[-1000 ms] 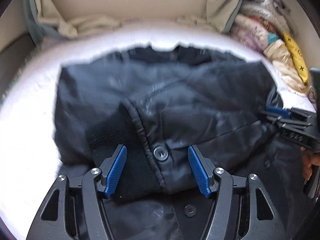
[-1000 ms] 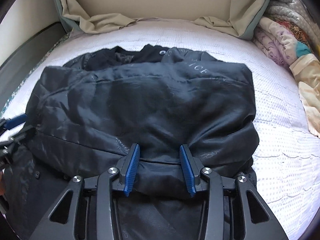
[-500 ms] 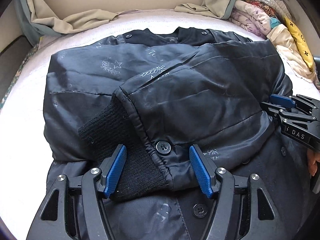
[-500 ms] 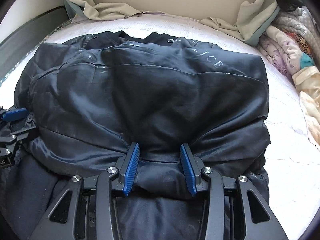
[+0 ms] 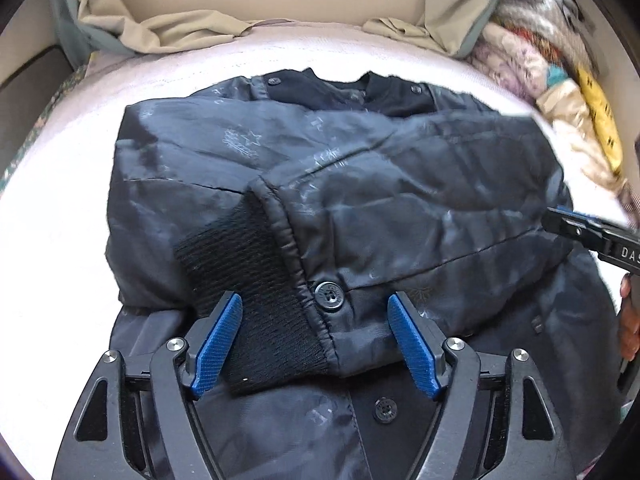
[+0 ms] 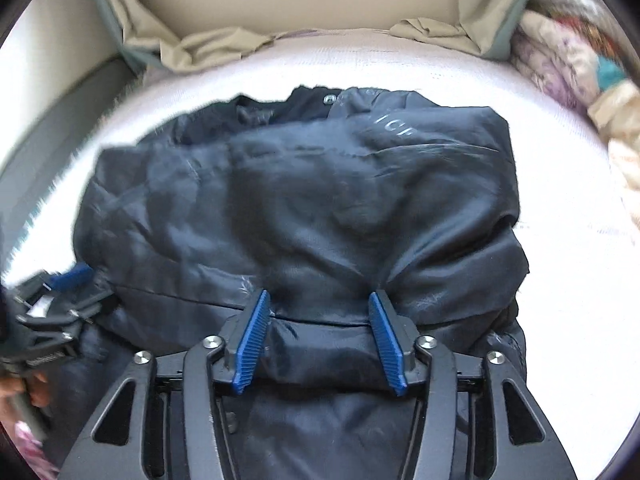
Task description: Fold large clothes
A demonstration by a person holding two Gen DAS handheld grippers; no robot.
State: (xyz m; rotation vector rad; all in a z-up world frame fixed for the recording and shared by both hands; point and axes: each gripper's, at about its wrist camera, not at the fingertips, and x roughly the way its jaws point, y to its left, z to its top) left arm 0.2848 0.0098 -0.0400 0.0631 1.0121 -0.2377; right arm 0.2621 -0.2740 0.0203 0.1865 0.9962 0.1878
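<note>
A large black padded jacket (image 5: 380,200) lies on a white bed cover, both sleeves folded across its chest. My left gripper (image 5: 316,312) is open, its blue pads on either side of a black ribbed cuff (image 5: 248,280) and a button (image 5: 329,291). In the right wrist view the jacket (image 6: 320,208) fills the middle. My right gripper (image 6: 316,308) is open, its pads straddling a bulge of sleeve fabric at the lower seam. Each gripper shows at the edge of the other's view: the right one (image 5: 592,232) and the left one (image 6: 52,296).
A beige sheet (image 5: 172,28) is bunched along the headboard at the back. A pile of patterned bedding (image 5: 560,92) sits at the right, also in the right wrist view (image 6: 580,64). The white bed cover (image 6: 560,280) surrounds the jacket.
Both cameras have pulled back a little from the jacket and show motion blur. Both grippers stay open over the same spots on the folded sleeves.
</note>
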